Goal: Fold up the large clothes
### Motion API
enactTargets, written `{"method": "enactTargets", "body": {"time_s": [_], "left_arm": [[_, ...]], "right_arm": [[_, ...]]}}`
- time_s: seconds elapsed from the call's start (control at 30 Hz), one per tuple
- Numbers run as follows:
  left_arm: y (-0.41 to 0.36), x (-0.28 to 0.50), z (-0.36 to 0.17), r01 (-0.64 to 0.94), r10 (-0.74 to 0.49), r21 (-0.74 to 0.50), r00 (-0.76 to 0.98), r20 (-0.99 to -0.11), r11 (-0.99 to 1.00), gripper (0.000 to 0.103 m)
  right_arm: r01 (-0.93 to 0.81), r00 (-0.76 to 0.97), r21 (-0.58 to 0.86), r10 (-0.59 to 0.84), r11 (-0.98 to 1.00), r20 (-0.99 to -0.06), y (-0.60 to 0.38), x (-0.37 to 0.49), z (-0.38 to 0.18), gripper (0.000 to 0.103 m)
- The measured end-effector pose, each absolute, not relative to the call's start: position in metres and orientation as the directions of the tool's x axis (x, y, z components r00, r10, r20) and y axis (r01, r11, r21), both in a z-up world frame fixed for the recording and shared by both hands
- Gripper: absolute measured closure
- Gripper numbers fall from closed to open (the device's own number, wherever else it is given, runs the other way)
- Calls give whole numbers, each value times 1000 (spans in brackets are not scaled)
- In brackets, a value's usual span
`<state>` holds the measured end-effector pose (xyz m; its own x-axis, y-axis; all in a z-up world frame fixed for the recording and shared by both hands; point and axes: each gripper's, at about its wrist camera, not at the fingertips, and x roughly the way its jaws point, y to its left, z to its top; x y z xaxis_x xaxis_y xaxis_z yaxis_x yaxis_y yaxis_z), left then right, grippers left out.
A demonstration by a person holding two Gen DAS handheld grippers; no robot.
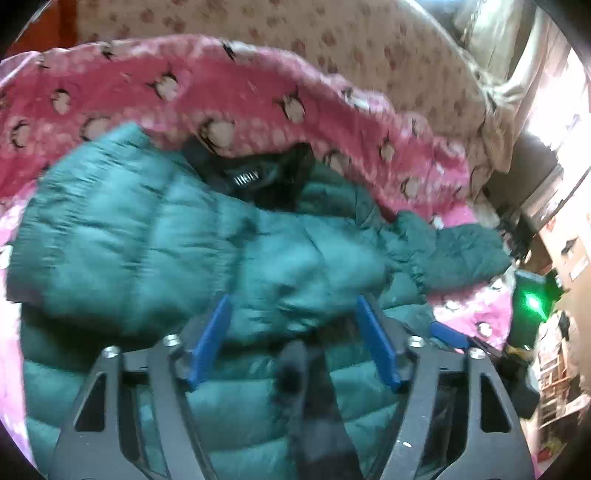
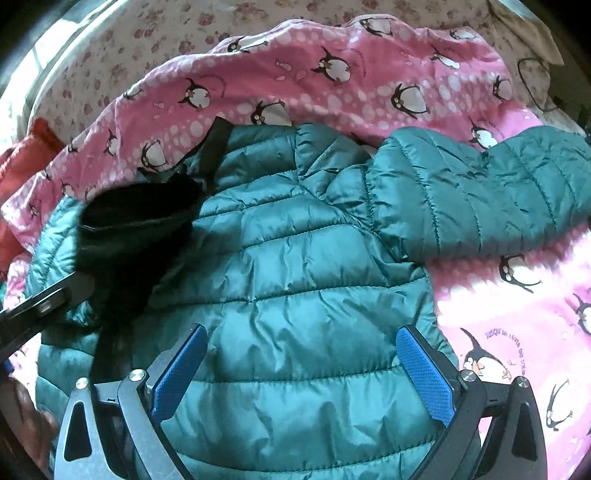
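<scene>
While both tools hover over it with nothing in their grip, the teal quilted puffer jacket (image 2: 295, 280) lies spread on a pink penguin-print blanket (image 2: 332, 74), which in turn covers a bed with a floral sheet (image 2: 129, 33).

The left tool (image 1: 291, 314) stands with its blue pads well apart, the jacket's padded body beneath the gap and no fabric pinched. The right tool (image 2: 301, 354) is likewise spread wide, its pads straddling a quilted panel without pressing on it.

In the right wrist view the jacket's body runs from the near edge of the blanket up toward the black-lined collar (image 2: 140, 214), which sits at upper left. One sleeve (image 2: 480, 192) sticks out to the right, across the body's long axis, its cuff end lying on the blanket toward the right side of the bed. That sleeve looks like the loose part left to bring in.

It lies up and to the right of the right tool, and near it; part of the left tool's frame shows at the far left edge of that view, well apart from the sleeve. The right hand is therefore the nearer one, and would likely need to reach along the sleeve and draw it leftward over the body.
</scene>
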<state>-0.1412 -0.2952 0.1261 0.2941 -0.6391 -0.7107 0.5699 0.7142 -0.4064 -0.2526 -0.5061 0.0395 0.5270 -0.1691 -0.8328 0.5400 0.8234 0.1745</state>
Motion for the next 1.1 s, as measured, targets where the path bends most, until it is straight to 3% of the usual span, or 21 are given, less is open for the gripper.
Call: {"method": "enactTargets", "body": {"time_s": [0.1,0.33,0.47,0.57,0.63,0.67,0.73,0.9,1.1], "left_arm": [[-263,-142,138,565,-630,-392,319,-708,726,30],[-183,-134,116,388,-276,-41,573,-772,921,30],[-143,-117,81,274,-197,-53,531,-824,960,30],[-128,-111,72,218,-209,-109,515,-831,970,30],[-125,-110,70,213,-225,-132,505,-833,968,30],[-125,-111,69,217,-225,-130,505,-833,968,30],[-130,-112,70,230,-226,-121,509,-831,966,30],[-130,-109,66,223,-246,-150,501,-830,963,30],[-133,-105,65,231,-231,-129,496,-837,964,30]], "right_arm": [[551,549,216,-155,806,-821,-509,-259,50,1],[523,619,322,-92,789,-780,-505,-246,70,1],[489,606,318,-54,812,-794,-488,-214,57,3],[460,582,337,8,821,-813,-478,-188,37,27],[461,570,331,11,823,-822,-474,-176,28,53],[459,574,321,-1,828,-819,-472,-175,30,58],[439,601,289,-39,850,-799,-469,-175,42,82],[469,673,107,-277,877,-686,-477,-195,87,88],[579,588,93,-336,810,-736,-518,-199,52,88]]}}
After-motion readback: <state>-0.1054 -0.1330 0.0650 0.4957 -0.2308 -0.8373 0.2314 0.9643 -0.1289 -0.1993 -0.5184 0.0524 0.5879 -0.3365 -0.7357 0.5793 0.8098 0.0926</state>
